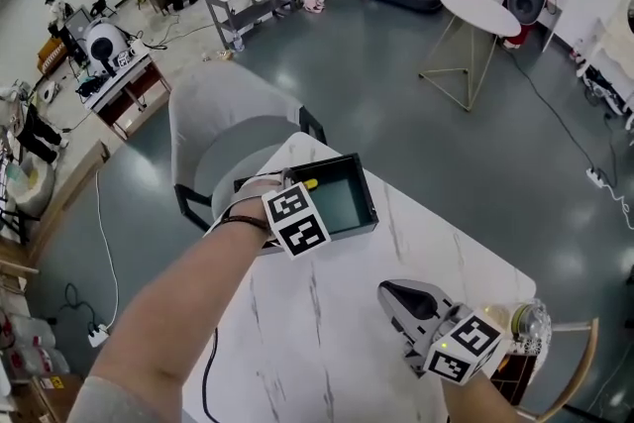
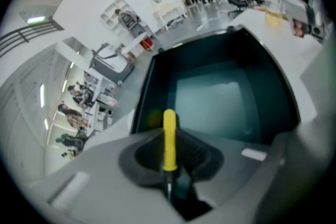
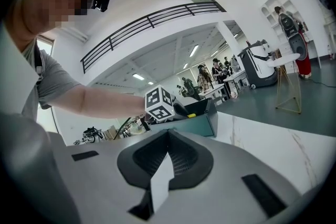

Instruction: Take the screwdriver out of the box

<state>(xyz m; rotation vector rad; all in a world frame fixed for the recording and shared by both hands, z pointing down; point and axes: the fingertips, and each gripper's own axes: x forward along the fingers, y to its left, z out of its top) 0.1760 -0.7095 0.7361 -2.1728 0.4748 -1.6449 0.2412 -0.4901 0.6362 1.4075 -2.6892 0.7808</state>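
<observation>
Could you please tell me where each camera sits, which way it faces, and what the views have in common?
Head view: on the person's head, looking steeply down at the table, box, left tool and right tool; the left forearm shows.
Left gripper view: on the left tool, looking down into the box past its jaws, shut on the screwdriver.
Right gripper view: on the right tool, looking almost level across the table at the box; the left forearm shows.
Shared: all three show the box and the screwdriver's yellow handle.
</observation>
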